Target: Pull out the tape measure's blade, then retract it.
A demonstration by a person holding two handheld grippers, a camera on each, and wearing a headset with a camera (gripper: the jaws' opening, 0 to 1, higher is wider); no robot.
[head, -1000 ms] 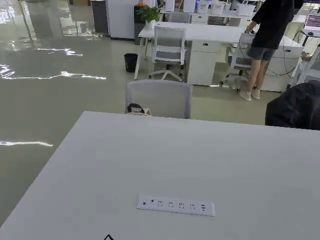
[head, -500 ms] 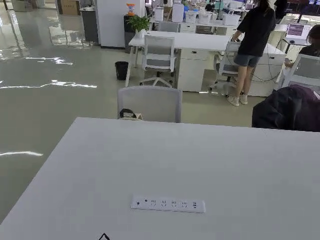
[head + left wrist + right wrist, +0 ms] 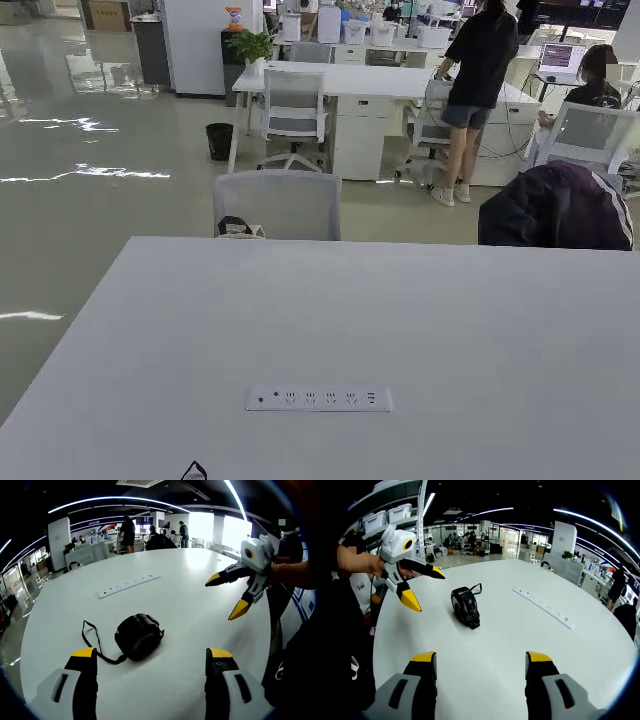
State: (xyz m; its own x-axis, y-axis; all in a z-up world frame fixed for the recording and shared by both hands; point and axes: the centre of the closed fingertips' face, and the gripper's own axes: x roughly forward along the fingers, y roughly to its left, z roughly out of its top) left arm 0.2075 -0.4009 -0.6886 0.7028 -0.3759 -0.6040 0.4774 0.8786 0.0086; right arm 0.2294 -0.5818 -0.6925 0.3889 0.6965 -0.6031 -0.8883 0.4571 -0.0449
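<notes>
1. My left gripper (image 3: pixel 152 655) and right gripper (image 3: pixel 481 656) hover over the white table (image 3: pixel 400 320), jaws spread wide, gripping nothing.
2. Just ahead of both, the black tape measure (image 3: pixel 466 607) rests on the table, and neither gripper touches it.
3. In the right gripper view its long axis runs roughly toward and away from me. The wrist strap (image 3: pixel 475 586) loops off the far end. In the left gripper view that strap trails left.
4. Farther out, the white power strip (image 3: pixel 318 400) lies flat, well apart from the tape measure.
5. A grey chair (image 3: pixel 277 205) stands at the table's far edge.
</notes>
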